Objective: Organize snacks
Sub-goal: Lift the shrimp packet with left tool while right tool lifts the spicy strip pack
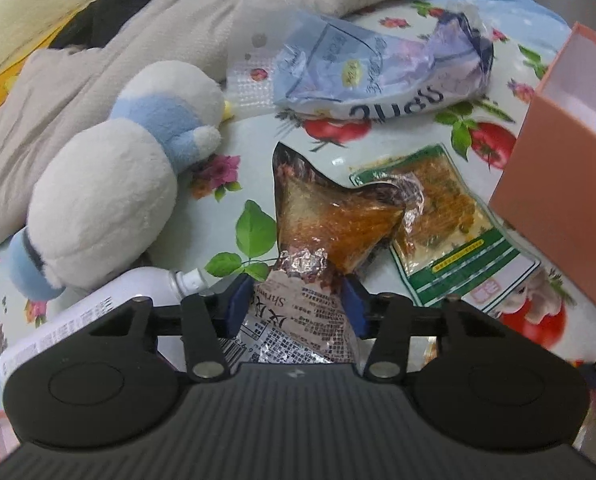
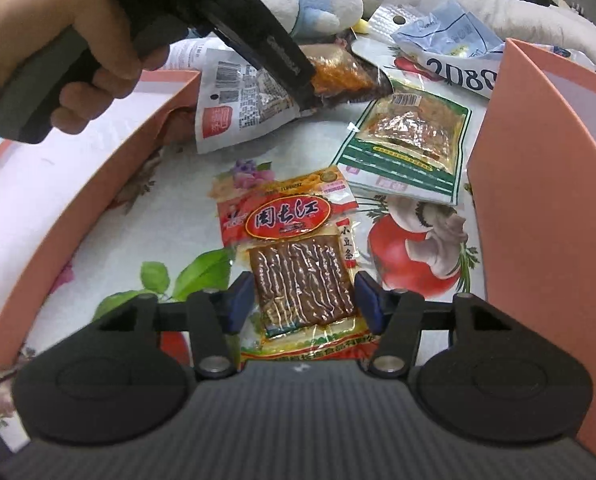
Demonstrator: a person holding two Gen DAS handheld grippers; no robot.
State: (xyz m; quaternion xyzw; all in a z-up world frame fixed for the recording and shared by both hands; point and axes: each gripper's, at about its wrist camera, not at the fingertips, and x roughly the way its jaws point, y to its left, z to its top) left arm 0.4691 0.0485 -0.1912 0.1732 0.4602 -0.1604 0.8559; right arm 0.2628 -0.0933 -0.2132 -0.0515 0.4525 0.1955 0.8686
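Both views evenly lit, moderately bright, soft indoor light; no single source visible. Shadows weak and diffuse. Glare on the foil of the brown snack pouch (image 1: 330, 216) and on the green-edged packet (image 2: 410, 136). Strong fisheye bending: the pink box wall (image 2: 78, 184) curves at the left edge, corners stretched. Left wrist view soft overall, with the grey blanket (image 1: 98, 80) smeared at upper left. Red snack packet (image 2: 294, 248) at centre sharp, print readable.
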